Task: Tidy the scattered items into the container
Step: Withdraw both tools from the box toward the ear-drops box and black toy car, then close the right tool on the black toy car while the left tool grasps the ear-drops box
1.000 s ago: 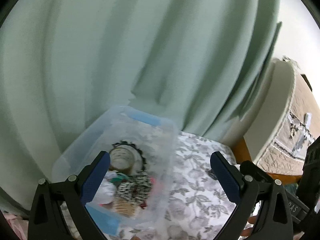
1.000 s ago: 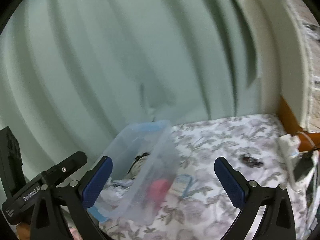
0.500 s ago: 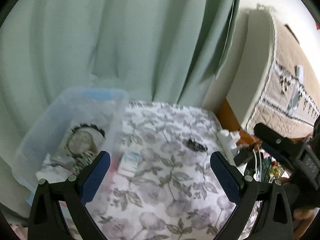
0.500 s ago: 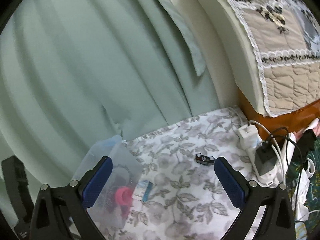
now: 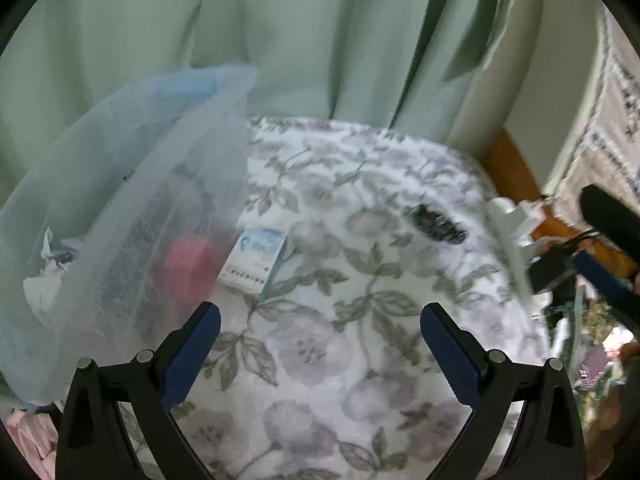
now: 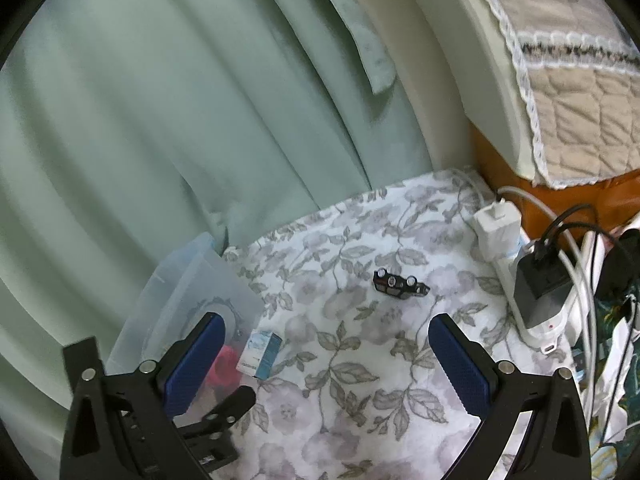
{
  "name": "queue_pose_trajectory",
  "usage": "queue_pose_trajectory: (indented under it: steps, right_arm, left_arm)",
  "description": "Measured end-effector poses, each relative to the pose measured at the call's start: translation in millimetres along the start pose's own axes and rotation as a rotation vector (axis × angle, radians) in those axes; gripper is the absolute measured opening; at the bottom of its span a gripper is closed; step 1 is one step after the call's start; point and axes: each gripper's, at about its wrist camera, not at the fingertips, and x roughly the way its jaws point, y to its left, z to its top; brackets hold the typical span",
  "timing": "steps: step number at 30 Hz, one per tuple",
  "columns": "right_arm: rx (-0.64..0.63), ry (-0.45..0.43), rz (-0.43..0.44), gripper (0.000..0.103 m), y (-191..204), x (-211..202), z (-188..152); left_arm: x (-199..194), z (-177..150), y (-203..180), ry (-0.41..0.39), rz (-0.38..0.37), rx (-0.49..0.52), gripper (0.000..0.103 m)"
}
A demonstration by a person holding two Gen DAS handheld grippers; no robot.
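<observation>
A clear plastic container (image 5: 120, 184) (image 6: 188, 280) stands at the left of the flowered tabletop (image 5: 340, 280) (image 6: 360, 320), with a pink item (image 5: 188, 268) and other things inside. A small white and blue box (image 5: 256, 260) (image 6: 260, 354) lies flat just outside its right wall. Farther right lies a black hair clip (image 5: 438, 224) (image 6: 398, 283). My left gripper (image 5: 320, 344) is open above the cloth, nearer than the box. My right gripper (image 6: 328, 360) is open too, with the box just right of its left finger and the clip beyond it. Neither holds anything.
A green curtain (image 6: 200, 100) hangs behind the table. At the right edge a white power strip (image 6: 516, 280) carries a black charger (image 6: 540, 284) and cables. A quilted cover (image 6: 580, 80) drapes over furniture at the upper right.
Both views swung right and down from the container toward the tabletop. The box and the black clip now sit closer. Both grippers stayed open.
</observation>
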Motion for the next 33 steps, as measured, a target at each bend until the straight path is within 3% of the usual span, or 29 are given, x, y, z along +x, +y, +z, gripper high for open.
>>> queue_pose_trajectory:
  steps: [11,16,28,33]
  right_arm:
    - [0.037,0.115,-0.001,0.103,-23,47,-11]
    - [0.037,0.155,-0.004,0.103,-27,65,-15]
    - [0.044,0.204,-0.039,0.103,-39,90,-16]
    - [0.025,0.216,-0.053,0.103,-39,97,-15]
  left_arm:
    - [58,-3,8,0.051,0.039,0.000,0.098]
    - [79,0,13,0.073,0.006,-0.017,0.098]
    - [104,11,-20,0.036,-0.086,0.089,0.098]
    - [98,12,-17,0.017,0.086,0.101,0.098]
